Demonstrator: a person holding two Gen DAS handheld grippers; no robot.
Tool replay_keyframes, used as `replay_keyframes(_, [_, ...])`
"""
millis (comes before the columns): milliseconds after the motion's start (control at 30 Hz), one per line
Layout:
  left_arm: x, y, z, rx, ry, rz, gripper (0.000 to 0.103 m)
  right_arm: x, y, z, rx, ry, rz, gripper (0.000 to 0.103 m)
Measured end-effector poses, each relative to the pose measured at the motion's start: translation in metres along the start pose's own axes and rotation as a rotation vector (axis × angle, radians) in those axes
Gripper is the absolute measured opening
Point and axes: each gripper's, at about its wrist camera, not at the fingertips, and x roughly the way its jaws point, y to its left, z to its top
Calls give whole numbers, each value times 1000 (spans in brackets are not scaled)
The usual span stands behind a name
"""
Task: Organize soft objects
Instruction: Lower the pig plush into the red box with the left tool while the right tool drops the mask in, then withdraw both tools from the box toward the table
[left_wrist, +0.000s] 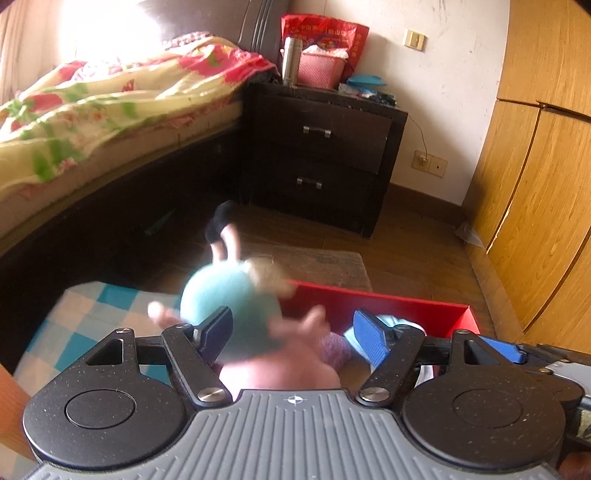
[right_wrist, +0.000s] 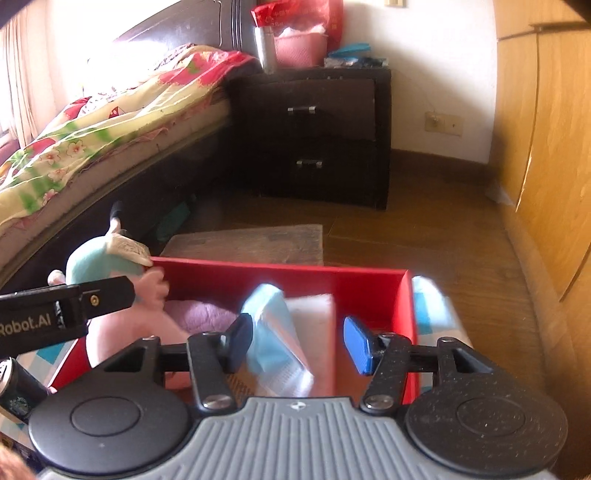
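soft toys and cloths over the open red cardboard box (right_wrist: 369, 291)

the left gripper (left_wrist: 293, 334) stands wide, a blurred plush doll in a teal dress (left_wrist: 229, 306) between its pads at the box's left edge; whether they press on it i cannot tell. the right gripper (right_wrist: 299, 341) stands part open above the box, a light blue cloth (right_wrist: 273, 332) loose beside its left pad. a lilac fluffy cloth (right_wrist: 201, 314) lies inside the box.

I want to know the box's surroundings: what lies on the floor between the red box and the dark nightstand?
A worn brownish mat lies on the wood floor between the red box and the nightstand, then bare floor; clearest in the right wrist view.
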Motion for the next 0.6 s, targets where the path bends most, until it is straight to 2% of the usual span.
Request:
replay_keyframes(367, [-23, -13, -9, 59, 28, -3, 72, -39, -4, 2, -5, -11, 10, 37])
replay_keyframes(600, [-37, -14, -24, 68, 62, -12, 76, -52, -6, -8, -2, 45, 33, 38])
